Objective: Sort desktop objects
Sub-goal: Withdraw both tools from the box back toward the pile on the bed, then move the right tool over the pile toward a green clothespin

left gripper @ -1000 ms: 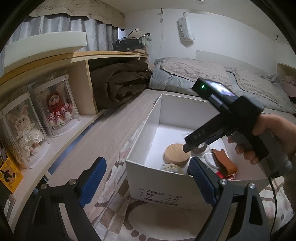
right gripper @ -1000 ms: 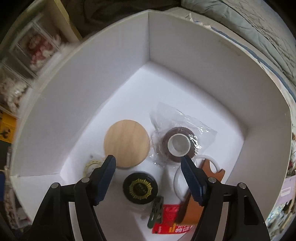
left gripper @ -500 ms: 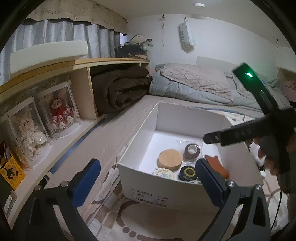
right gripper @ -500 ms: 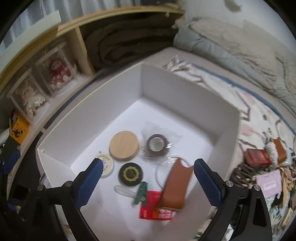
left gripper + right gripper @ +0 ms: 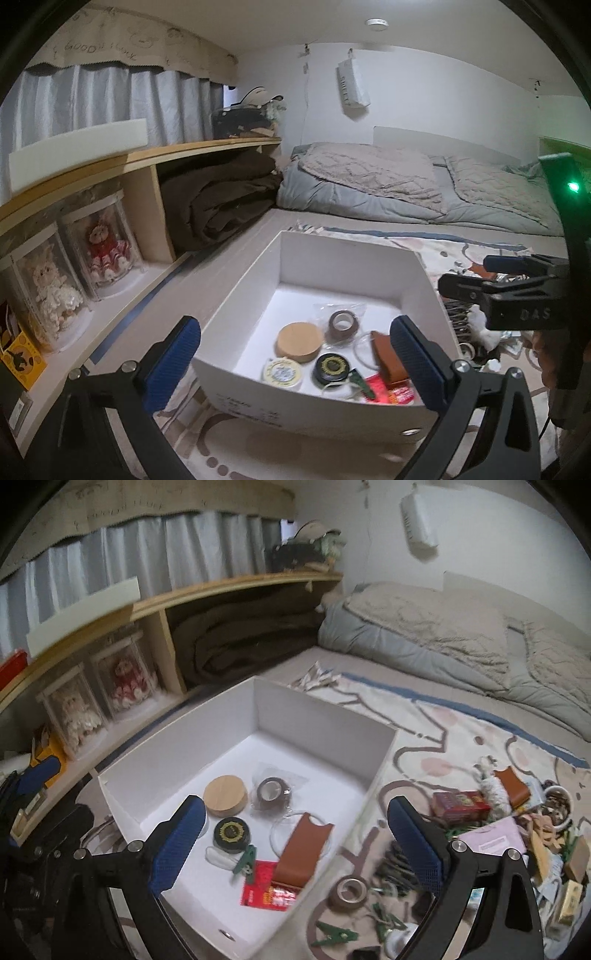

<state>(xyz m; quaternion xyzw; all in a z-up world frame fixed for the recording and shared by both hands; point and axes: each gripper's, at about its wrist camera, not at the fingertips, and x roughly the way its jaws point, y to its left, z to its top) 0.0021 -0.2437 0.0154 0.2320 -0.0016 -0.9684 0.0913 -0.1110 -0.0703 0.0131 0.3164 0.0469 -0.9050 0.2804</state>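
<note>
White box [image 5: 325, 716] — open-topped, trinkets inside

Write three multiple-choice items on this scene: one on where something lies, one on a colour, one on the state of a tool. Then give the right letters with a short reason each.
1. Where does the round wooden lid lie?
A. inside the white box
B. on the bed
C. on the shelf

2. What colour is the clothespin inside the box?
A. yellow
B. green
C. white

3. In what state is the right tool?
A. shut on the tape roll
B. shut on nothing
C. open and holding nothing

Answers:
1 A: the lid rests on the box floor beside the bagged tape roll.
2 B: the clothespin by the red packet is dark green.
3 C: its blue pads stand wide apart with nothing between them.
</note>
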